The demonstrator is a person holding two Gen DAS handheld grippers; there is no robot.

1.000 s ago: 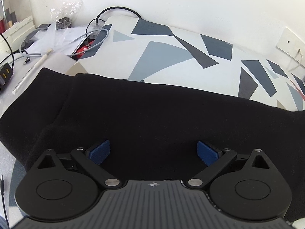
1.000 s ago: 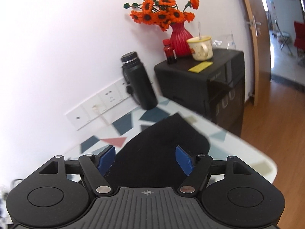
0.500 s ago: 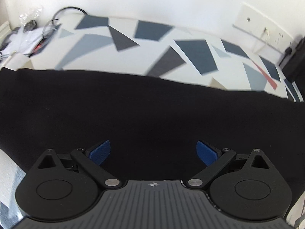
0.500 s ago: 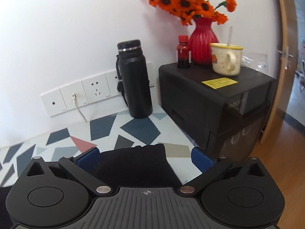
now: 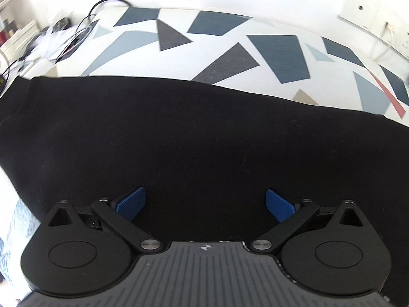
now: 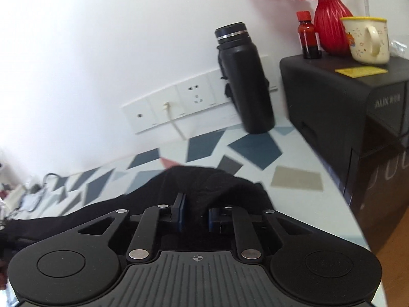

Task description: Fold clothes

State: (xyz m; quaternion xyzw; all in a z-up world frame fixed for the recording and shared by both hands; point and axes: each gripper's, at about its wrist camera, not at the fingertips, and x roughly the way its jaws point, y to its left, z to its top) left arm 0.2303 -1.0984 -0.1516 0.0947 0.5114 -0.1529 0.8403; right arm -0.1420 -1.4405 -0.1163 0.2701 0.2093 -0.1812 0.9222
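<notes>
While the left gripper (image 5: 205, 203) hovers with its blue pads (image 5: 131, 202) spread wide and nothing between them, the right gripper (image 6: 194, 216) is pinched onto a bunched fold of the black garment (image 6: 204, 184), its pads close together with cloth raised between them. Under the left gripper the garment (image 5: 191, 138) lies spread flat across the table (image 5: 225, 51), whose white top carries grey and blue angular shapes; the cloth's far edge runs from left to right across the view. At the table's far left corner sit tangled cables (image 5: 74, 35), blurred. Beyond the right gripper, a black bottle (image 6: 244, 79) stands on the table against wall sockets (image 6: 179, 102). Beside it, a black cabinet (image 6: 352, 107) holds a red vase (image 6: 331, 23) of orange flowers, a small red-capped bottle (image 6: 309, 35), a cream mug (image 6: 368, 39) and a yellow card (image 6: 360, 71).
</notes>
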